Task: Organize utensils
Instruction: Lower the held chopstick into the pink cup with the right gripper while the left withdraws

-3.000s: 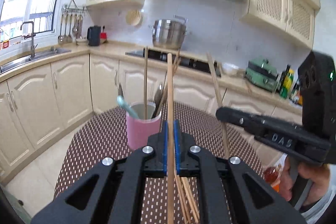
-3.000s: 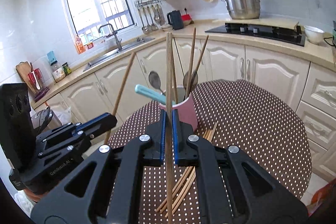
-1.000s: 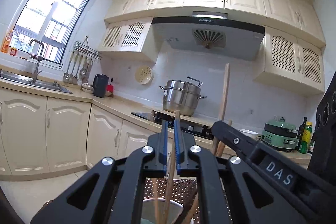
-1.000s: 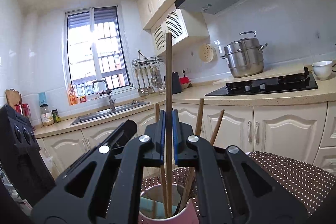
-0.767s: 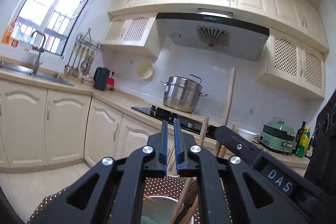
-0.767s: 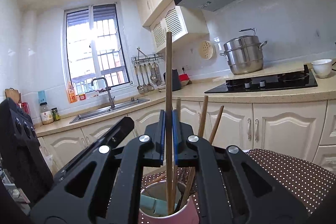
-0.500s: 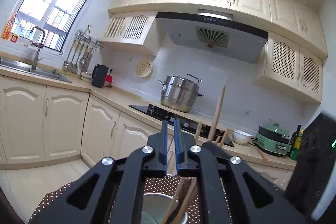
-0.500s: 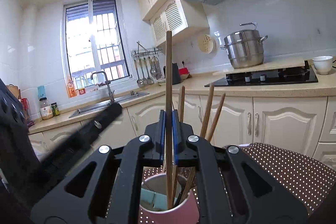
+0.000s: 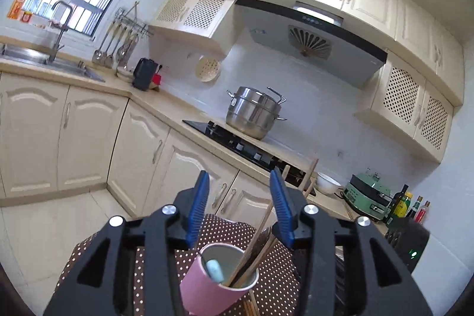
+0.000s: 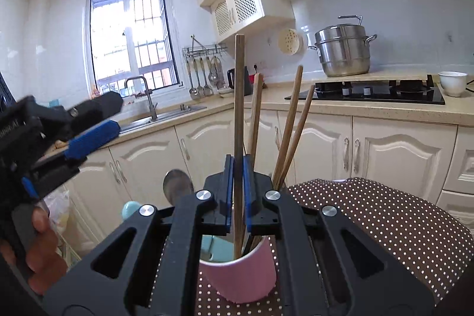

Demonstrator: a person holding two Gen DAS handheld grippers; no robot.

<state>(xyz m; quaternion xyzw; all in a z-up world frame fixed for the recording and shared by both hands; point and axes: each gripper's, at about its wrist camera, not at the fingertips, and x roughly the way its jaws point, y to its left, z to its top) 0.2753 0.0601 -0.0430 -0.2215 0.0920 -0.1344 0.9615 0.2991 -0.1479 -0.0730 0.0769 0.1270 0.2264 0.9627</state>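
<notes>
The right gripper (image 10: 236, 194) clamps a chopstick (image 10: 238, 96) upright, tip inside the pink cup (image 10: 240, 276); the left gripper (image 9: 238, 208), opening, holds nothing. A skewed release could tip the cup.

Left claw (image 9: 238, 205) was opening, nothing between its pads; right claw (image 10: 239, 191) stayed clamped tight, pointing slightly downward.

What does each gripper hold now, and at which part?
The right gripper clamps one chopstick on its lower half, its tip inside the pink cup. The left gripper is opening and holds nothing.
</notes>
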